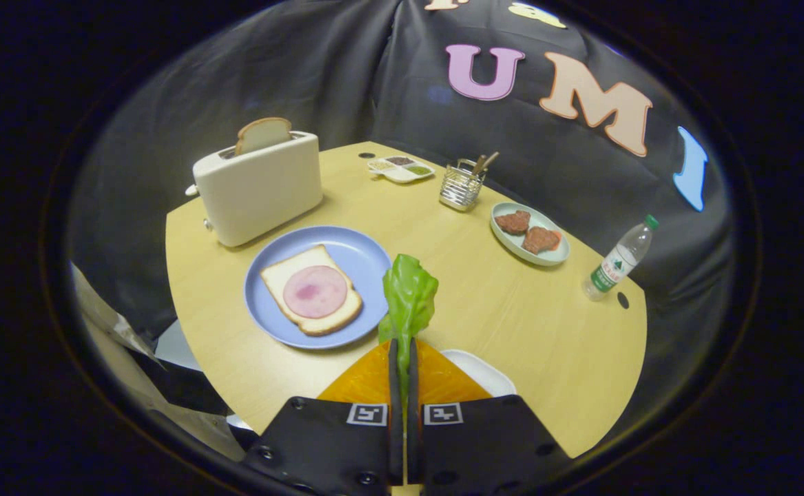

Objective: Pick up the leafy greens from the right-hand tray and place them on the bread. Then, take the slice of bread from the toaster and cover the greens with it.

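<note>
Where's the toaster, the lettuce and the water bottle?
Toaster (264, 189), gripper view, front wall.
Lettuce (410, 293), gripper view, leaf middle, held in the shut hand-held gripper (404, 355).
Water bottle (619, 260), gripper view, its body.

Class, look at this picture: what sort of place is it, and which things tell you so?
Probably a staged kitchen table in a cloth-walled booth: a toaster, bread on a blue plate, and leafy greens pinched in the gripper.

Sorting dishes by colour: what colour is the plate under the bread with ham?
Light blue plate, seen best in the gripper view.
</note>
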{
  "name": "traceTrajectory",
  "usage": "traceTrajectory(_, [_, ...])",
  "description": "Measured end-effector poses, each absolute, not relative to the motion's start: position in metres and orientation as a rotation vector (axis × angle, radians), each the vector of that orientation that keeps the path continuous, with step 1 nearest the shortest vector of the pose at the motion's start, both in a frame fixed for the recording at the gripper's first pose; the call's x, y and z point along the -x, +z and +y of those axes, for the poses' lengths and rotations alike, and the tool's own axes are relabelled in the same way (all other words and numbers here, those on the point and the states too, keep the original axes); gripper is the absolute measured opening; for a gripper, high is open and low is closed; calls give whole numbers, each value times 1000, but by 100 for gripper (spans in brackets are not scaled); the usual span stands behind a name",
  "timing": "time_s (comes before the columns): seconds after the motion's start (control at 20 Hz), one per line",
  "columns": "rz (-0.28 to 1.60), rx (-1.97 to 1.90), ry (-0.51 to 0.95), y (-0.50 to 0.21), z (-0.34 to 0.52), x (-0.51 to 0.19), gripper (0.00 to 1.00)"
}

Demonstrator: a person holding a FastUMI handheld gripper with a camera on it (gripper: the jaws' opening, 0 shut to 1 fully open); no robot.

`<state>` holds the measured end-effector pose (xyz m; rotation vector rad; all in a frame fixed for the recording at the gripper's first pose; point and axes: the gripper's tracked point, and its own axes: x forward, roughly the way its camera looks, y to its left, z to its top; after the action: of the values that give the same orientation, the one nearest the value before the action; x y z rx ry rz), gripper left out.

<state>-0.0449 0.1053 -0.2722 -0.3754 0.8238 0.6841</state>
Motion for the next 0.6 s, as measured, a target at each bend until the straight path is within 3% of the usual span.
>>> traceTrajectory(0.6, [818, 370, 801, -267, 181, 62, 11])
